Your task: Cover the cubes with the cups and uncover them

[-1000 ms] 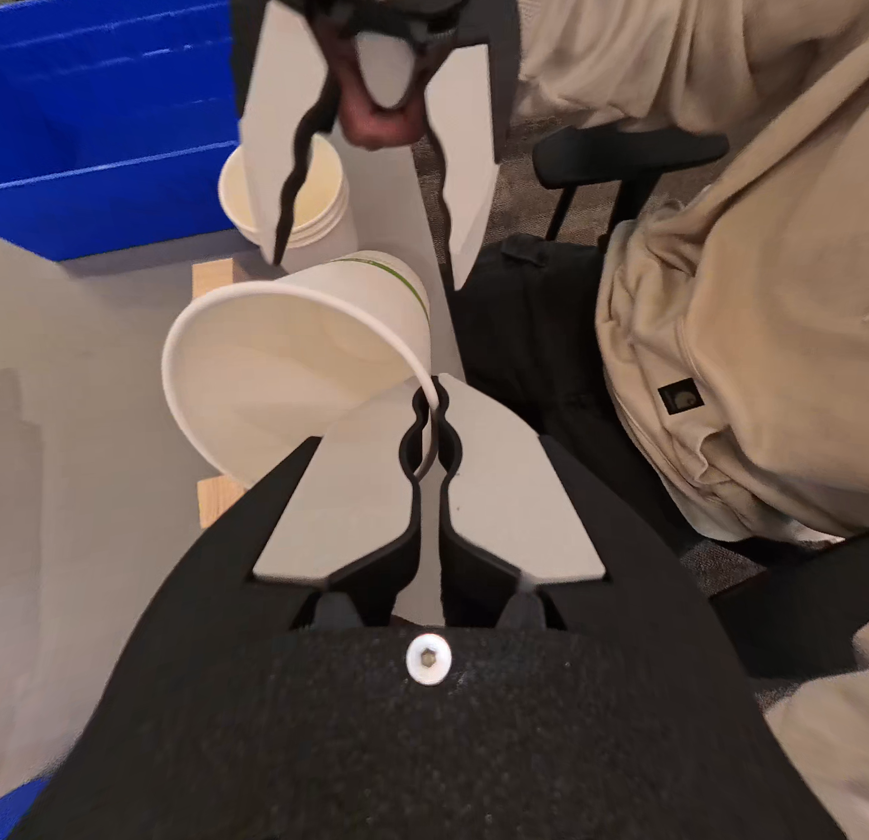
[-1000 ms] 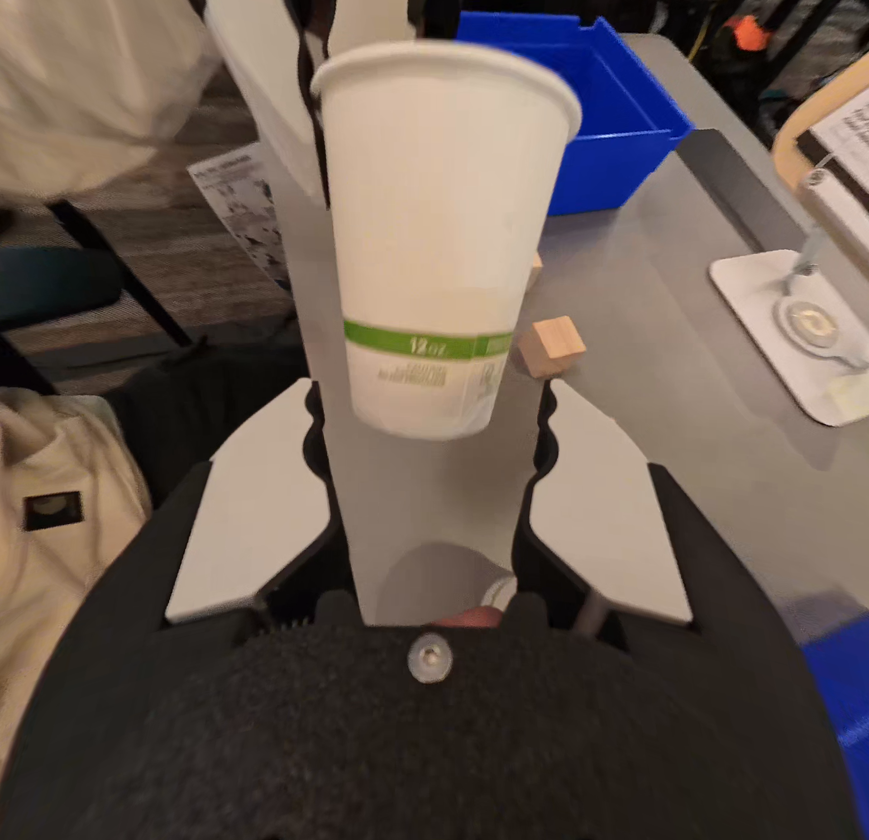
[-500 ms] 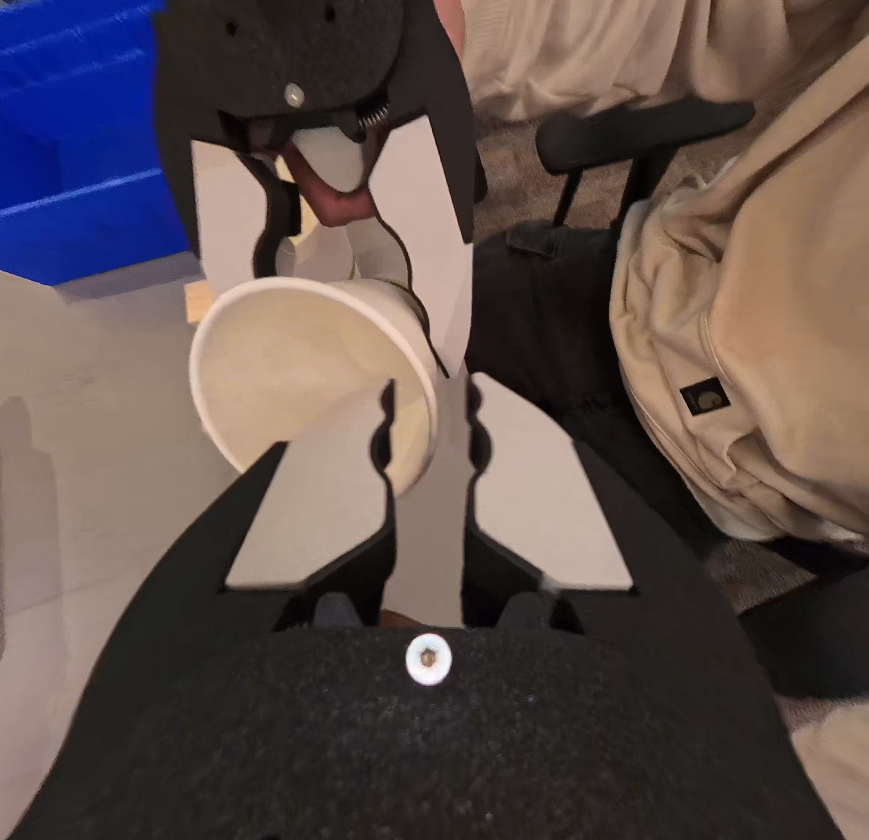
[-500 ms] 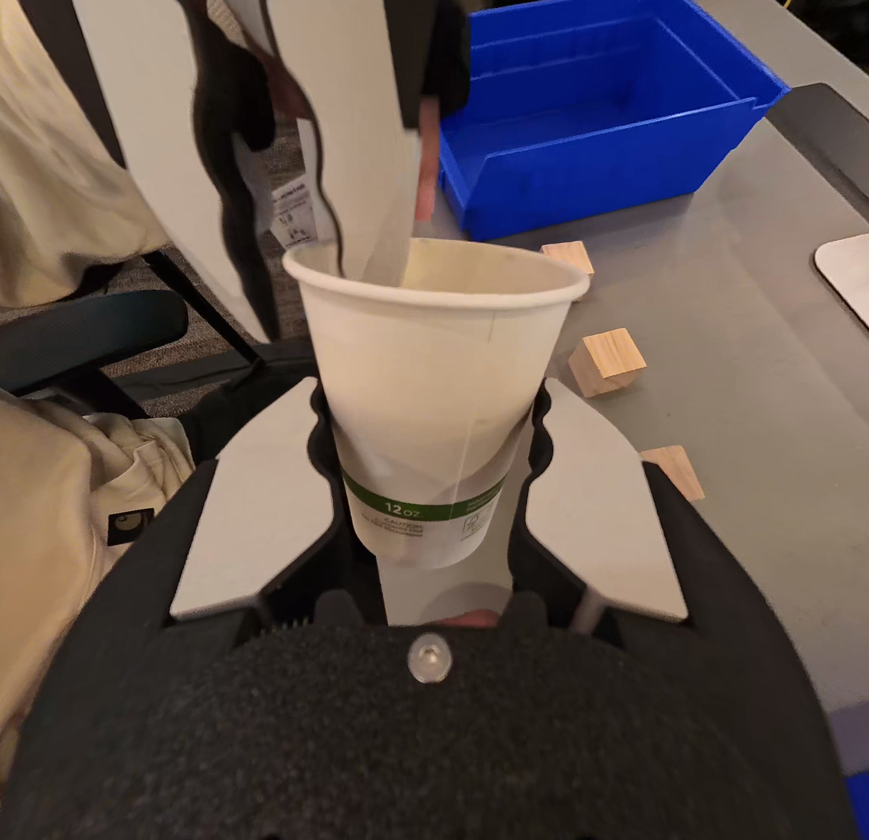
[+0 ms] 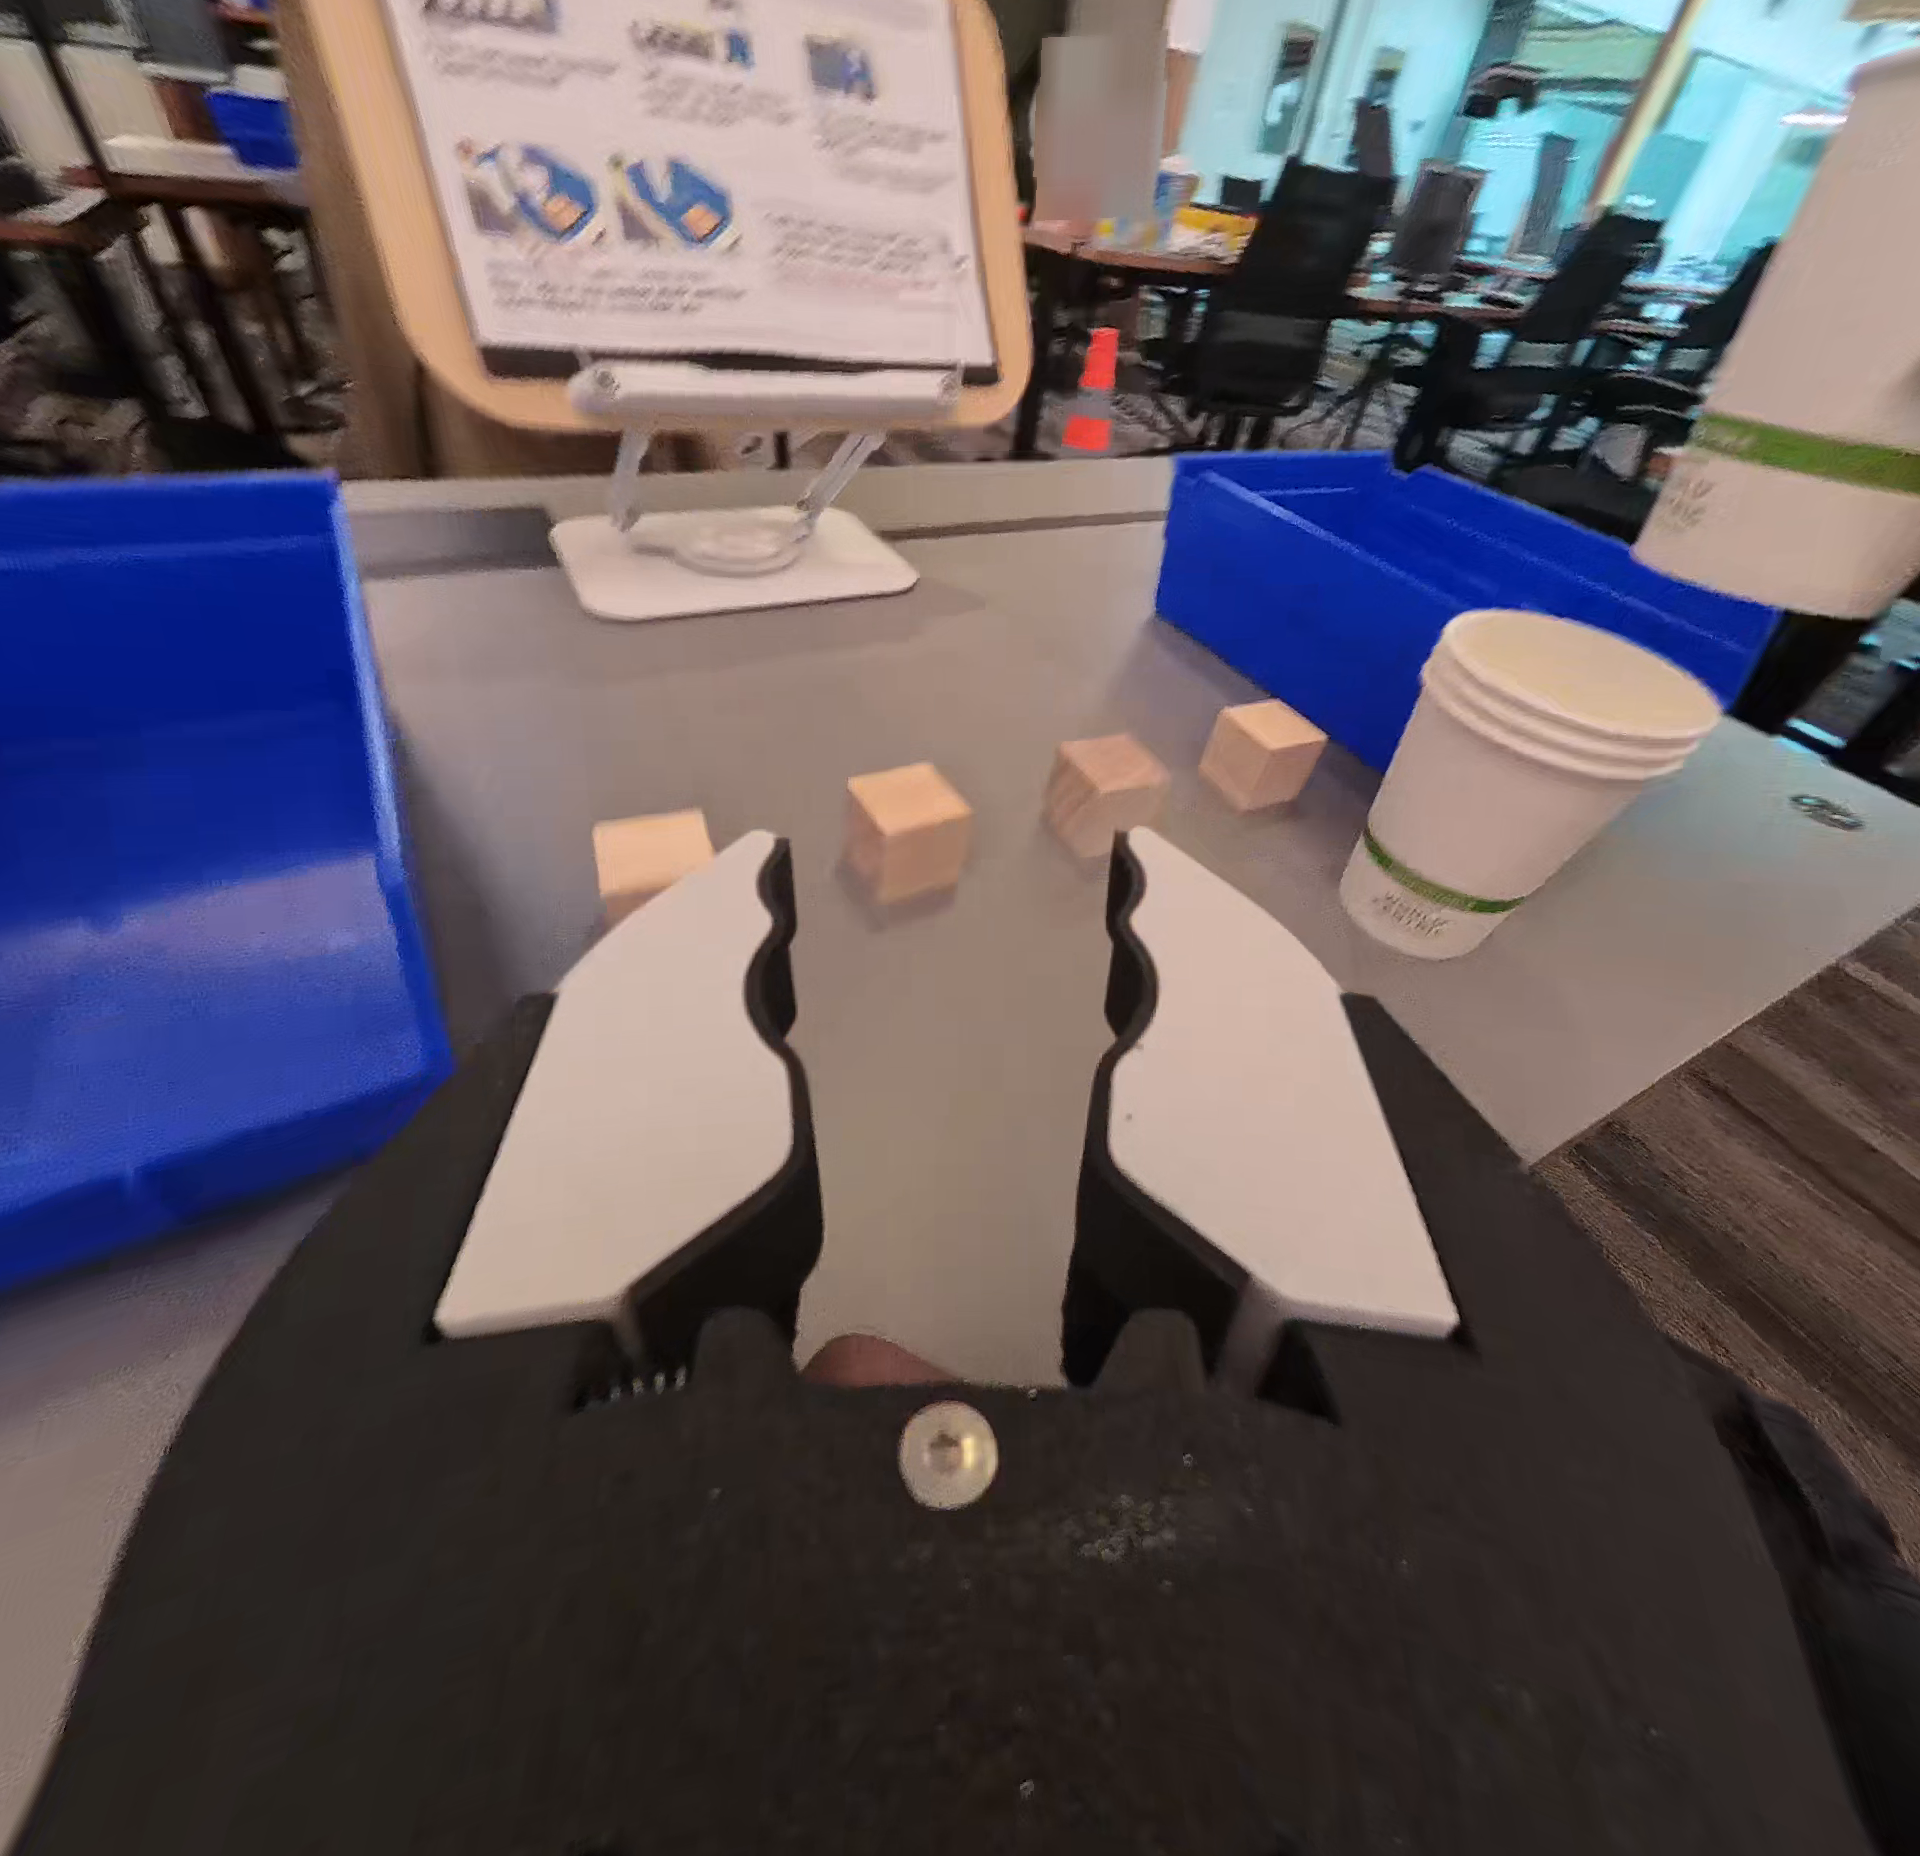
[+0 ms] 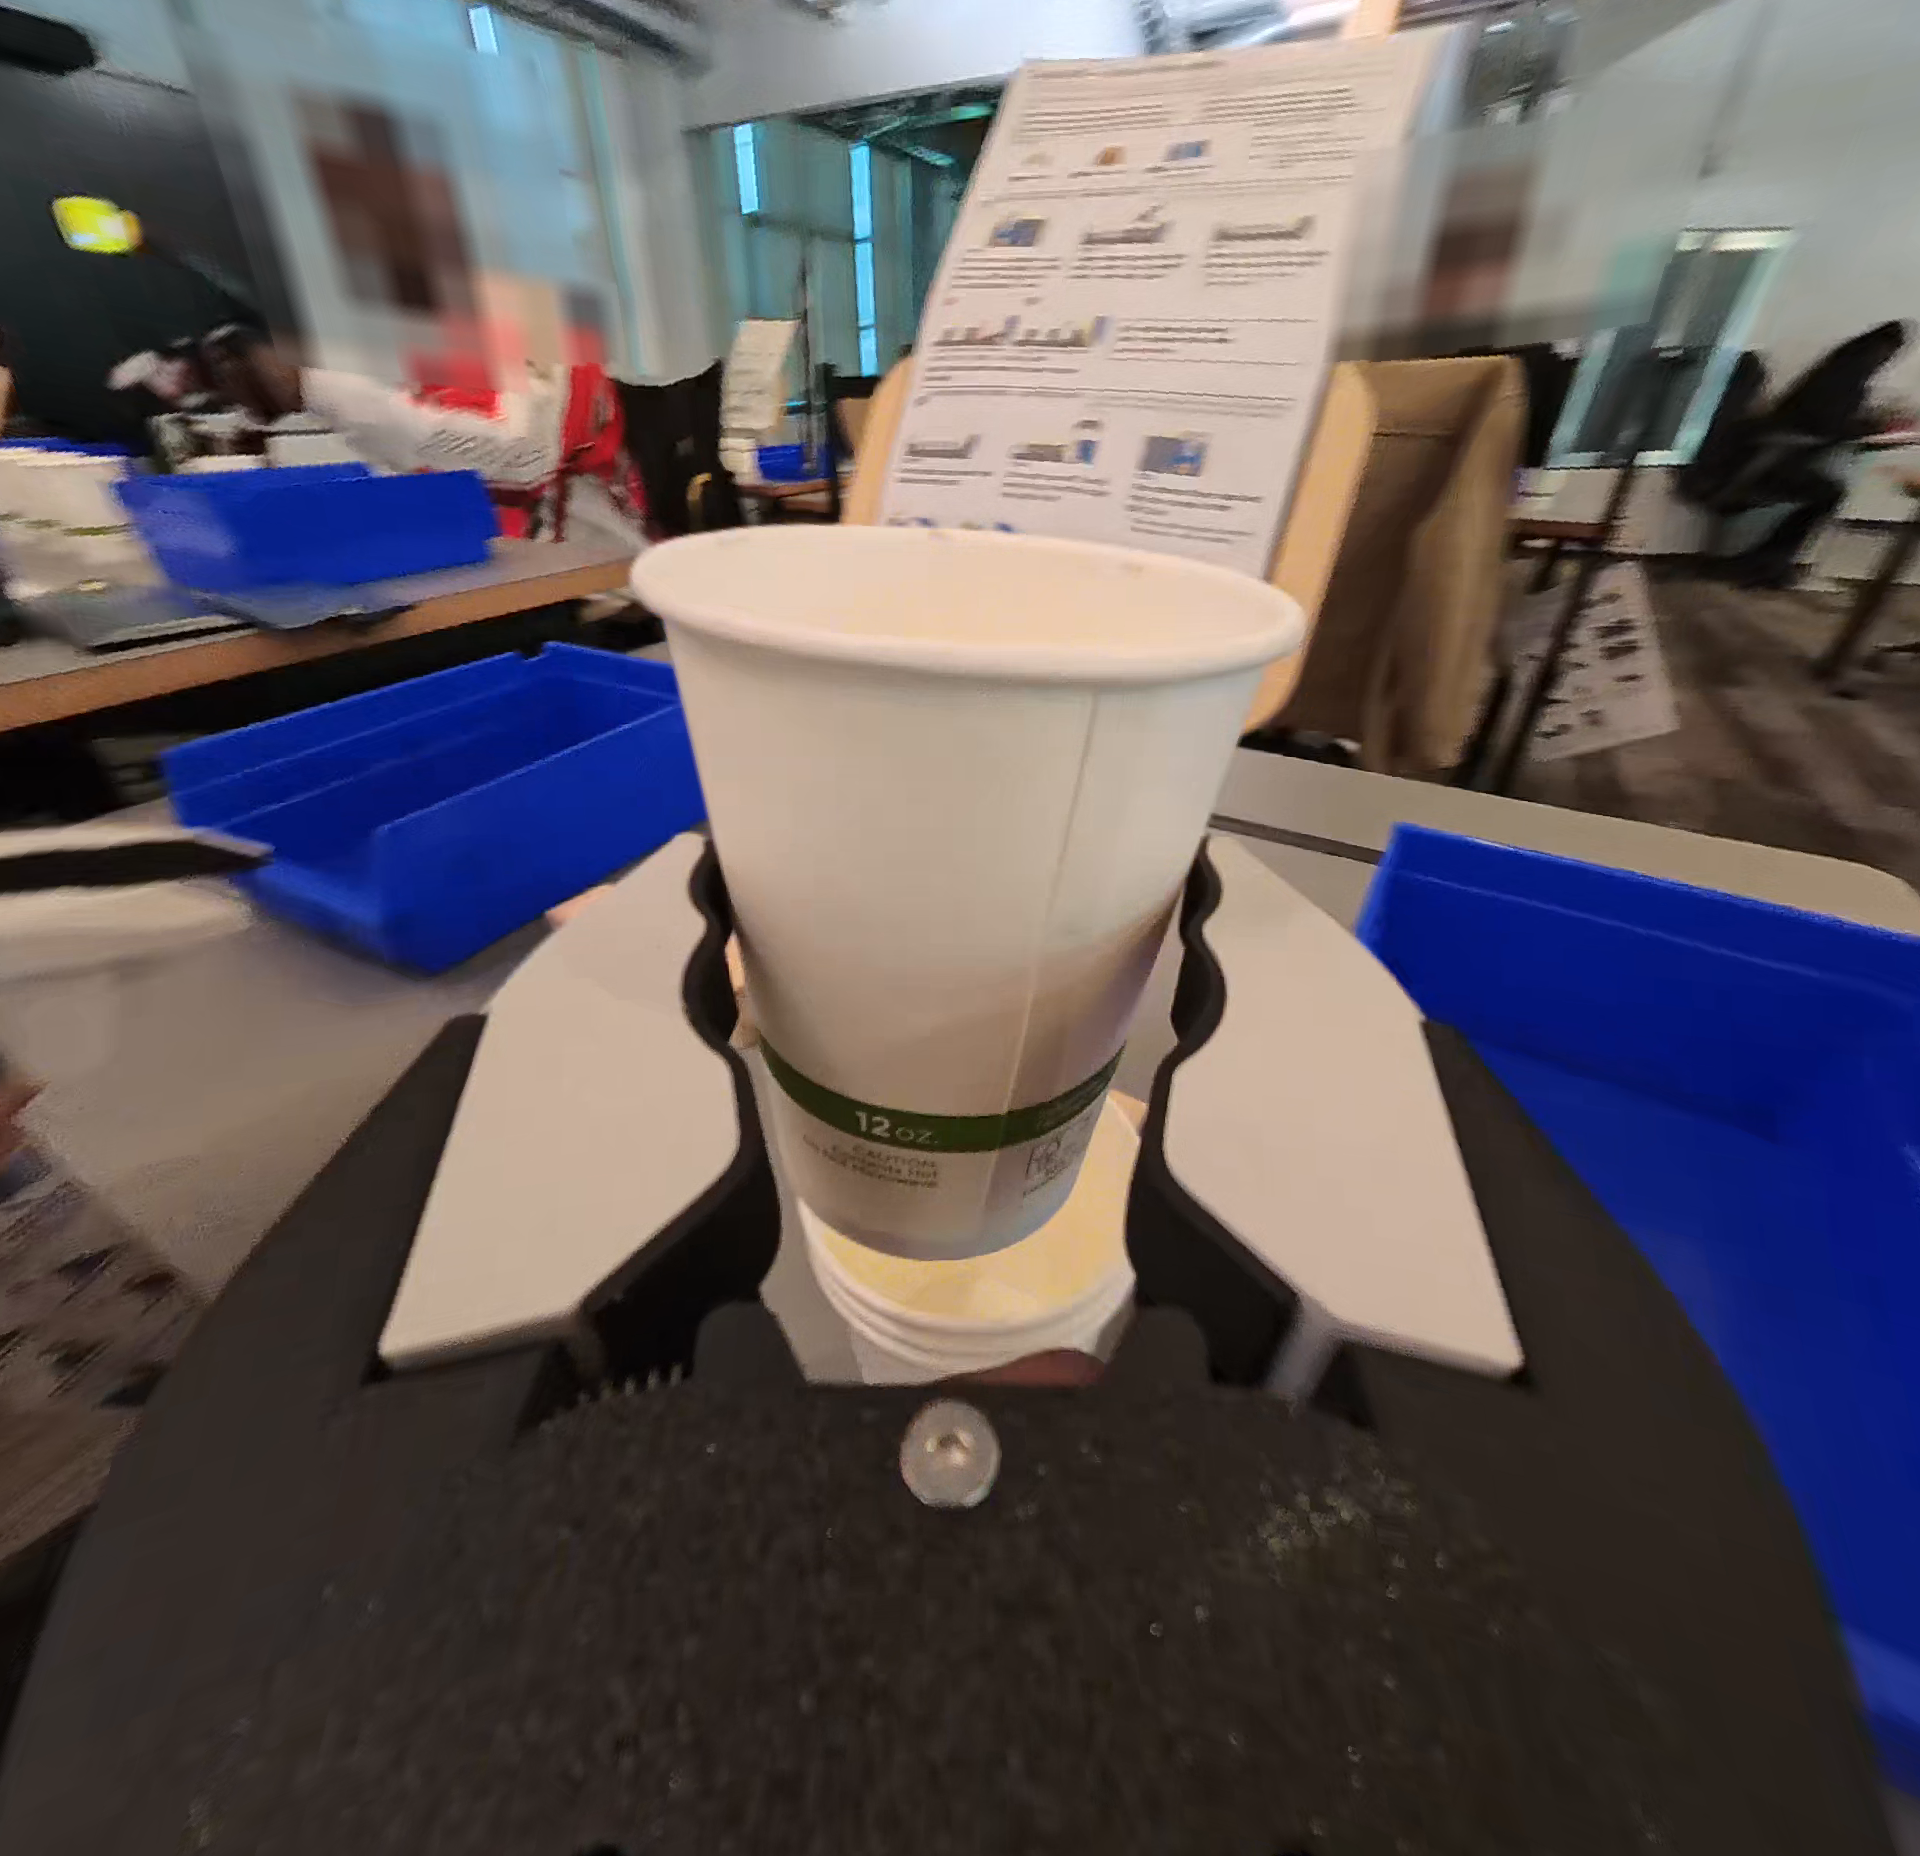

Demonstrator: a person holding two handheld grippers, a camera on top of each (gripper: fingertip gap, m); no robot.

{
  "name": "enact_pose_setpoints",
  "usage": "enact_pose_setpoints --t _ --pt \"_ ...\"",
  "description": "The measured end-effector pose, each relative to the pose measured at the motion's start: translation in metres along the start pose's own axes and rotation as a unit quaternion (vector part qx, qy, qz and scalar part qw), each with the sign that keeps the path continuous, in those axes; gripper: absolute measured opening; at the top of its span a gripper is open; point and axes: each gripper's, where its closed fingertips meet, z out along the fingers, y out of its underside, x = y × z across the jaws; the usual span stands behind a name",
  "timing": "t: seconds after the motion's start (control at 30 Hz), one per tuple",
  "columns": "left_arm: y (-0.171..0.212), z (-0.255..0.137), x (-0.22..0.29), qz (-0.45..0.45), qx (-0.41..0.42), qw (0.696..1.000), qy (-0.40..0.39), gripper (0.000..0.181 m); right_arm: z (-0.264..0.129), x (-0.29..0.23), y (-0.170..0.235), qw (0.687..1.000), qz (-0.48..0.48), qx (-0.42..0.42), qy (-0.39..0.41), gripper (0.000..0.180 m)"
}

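Observation:
Several wooden cubes lie in a row on the grey table [image 5: 935,1131]; one cube [image 5: 906,830] lies just past my left gripper [image 5: 948,850], which is open and empty above the table. A stack of white paper cups [image 5: 1507,788] stands upright at the right end of the row. My right gripper [image 6: 951,871] is shut on a single white cup with a green band [image 6: 966,767]. It holds the cup upright, just above the stack [image 6: 977,1297]. The held cup also shows at the upper right of the left wrist view [image 5: 1808,352].
A blue bin [image 5: 187,819] stands at the left and another [image 5: 1403,601] at the back right behind the stack. A document stand [image 5: 727,559] holding a printed sheet is at the back. The table edge and floor [image 5: 1766,1235] are to the right.
My left gripper let go of the cup's rim, opened and swung round to face the table. My right gripper closed on the cup and now holds it upright over the stack.

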Motion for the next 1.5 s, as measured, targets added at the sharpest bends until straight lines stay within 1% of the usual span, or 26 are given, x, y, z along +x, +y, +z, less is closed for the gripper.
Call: enact_pose_setpoints --t 0.03,0.1,0.17,0.27,0.4,0.57,0.8,0.97,1.03,1.27,1.37,1.43,1.5 --pt "0.009 -0.004 0.002 -0.004 0.0 1.0 -0.008 0.057 0.0 0.004 0.007 1.0 -0.006 -0.002 0.02 0.083" --pt "0.018 -0.006 0.009 0.001 -0.003 1.0 -0.011 0.056 0.001 0.009 0.018 0.998 -0.029 -0.006 0.059 0.083" --pt "0.023 -0.005 0.017 0.017 -0.006 1.0 -0.007 0.055 0.006 0.008 0.026 0.998 -0.016 -0.003 0.062 0.083" --pt "0.028 -0.003 0.029 0.043 -0.01 0.999 -0.001 0.055 0.017 0.012 0.04 0.997 0.008 -0.029 0.073 0.083" --pt "0.038 0.001 0.035 0.065 -0.028 0.997 0.004 0.055 0.027 0.015 0.05 0.995 0.045 -0.058 0.068 0.084" --pt "0.049 0.007 0.035 0.06 -0.045 0.997 0.012 0.055 0.029 0.012 0.063 0.993 0.024 -0.092 0.07 0.084" --pt "0.059 0.011 0.038 0.071 -0.063 0.995 0.023 0.055 0.027 0.007 0.077 0.99 0.015 -0.134 0.05 0.085" --pt "0.061 0.012 0.041 0.074 -0.068 0.994 0.031 0.056 0.021 0.005 0.084 0.986 0.023 -0.161 0.033 0.085" --pt "0.061 0.011 0.042 0.077 -0.069 0.994 0.034 0.056 0.018 0.004 0.087 0.984 0.022 -0.172 0.028 0.091" --pt "0.064 0.012 0.049 0.087 -0.078 0.992 0.049 0.056 0.009 0.005 0.103 0.975 0.0 -0.22 0.016 0.096" --pt "0.065 0.011 0.052 0.091 -0.081 0.991 0.056 0.056 -0.003 0.005 0.111 0.968 -0.008 -0.252 0.014 0.103" --pt "0.064 0.01 0.053 0.091 -0.079 0.991 0.058 0.056 -0.015 0.006 0.114 0.965 -0.019 -0.262 0.023 0.104" --pt "0.063 0.008 0.053 0.089 -0.077 0.991 0.057 0.056 -0.032 0.011 0.112 0.968 -0.028 -0.244 0.055 0.104"
